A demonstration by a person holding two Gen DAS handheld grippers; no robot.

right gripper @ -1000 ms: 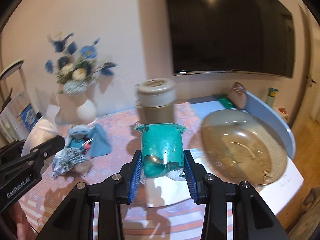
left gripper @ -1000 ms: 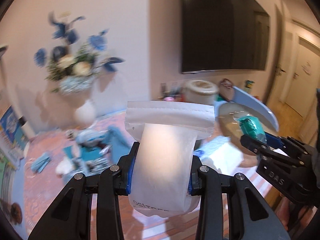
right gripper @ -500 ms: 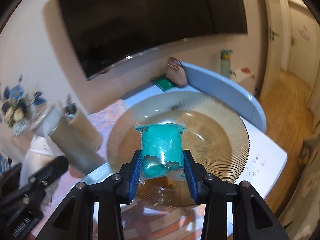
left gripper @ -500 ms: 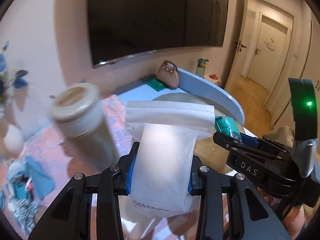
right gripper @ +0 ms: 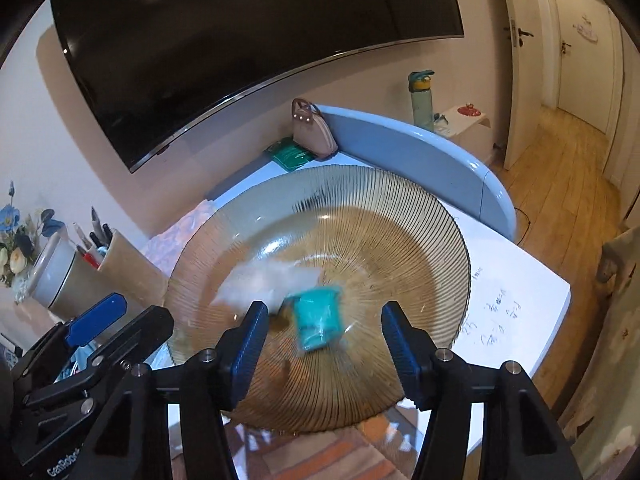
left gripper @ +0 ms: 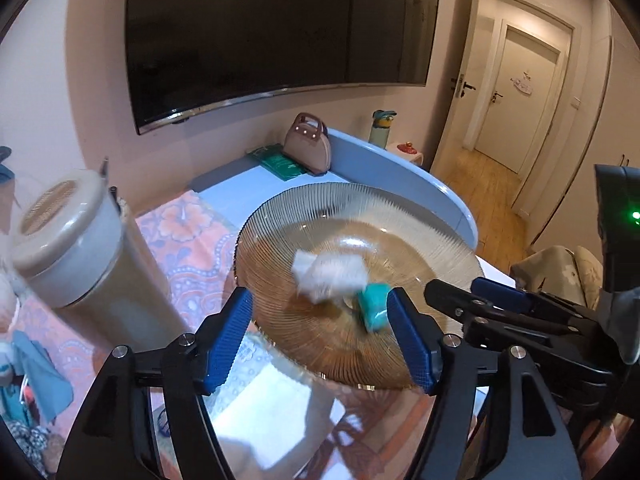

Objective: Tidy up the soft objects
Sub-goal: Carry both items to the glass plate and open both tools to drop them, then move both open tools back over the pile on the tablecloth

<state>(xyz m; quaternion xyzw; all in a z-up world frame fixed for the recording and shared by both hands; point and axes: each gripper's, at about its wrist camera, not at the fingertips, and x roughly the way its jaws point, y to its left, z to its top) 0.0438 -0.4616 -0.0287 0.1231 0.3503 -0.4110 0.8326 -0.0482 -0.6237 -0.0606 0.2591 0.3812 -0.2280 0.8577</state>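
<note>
A white soft packet (left gripper: 330, 276) and a teal soft packet (left gripper: 374, 306) lie loose and blurred inside the ribbed glass bowl (left gripper: 280, 208), touching each other. My left gripper (left gripper: 320, 320) hangs over the bowl's near side, its jaws opening, and nothing is pressed by its blue pads. In the right wrist view the teal packet (right gripper: 318, 316) sits between and beyond the fingers of my right gripper (right gripper: 325, 320), whose jaws are also opening, clear of it. The white packet (right gripper: 264, 280) lies to its left in the bowl (right gripper: 400, 184). The grippers are side by side: right gripper (left gripper: 460, 288), left gripper (right gripper: 128, 320).
A lidded beige canister (left gripper: 68, 248) stands left of the bowl, with a pen holder (right gripper: 120, 256) behind it. A pink handbag (left gripper: 308, 148) and a green book (left gripper: 280, 164) sit at the back by the raised blue rim (right gripper: 420, 140). The table's edge (right gripper: 560, 300) is close on the right.
Both grippers swung right, from the flower side to over the glass bowl. Then both opened and let go; the white and teal packets dropped into the bowl.
</note>
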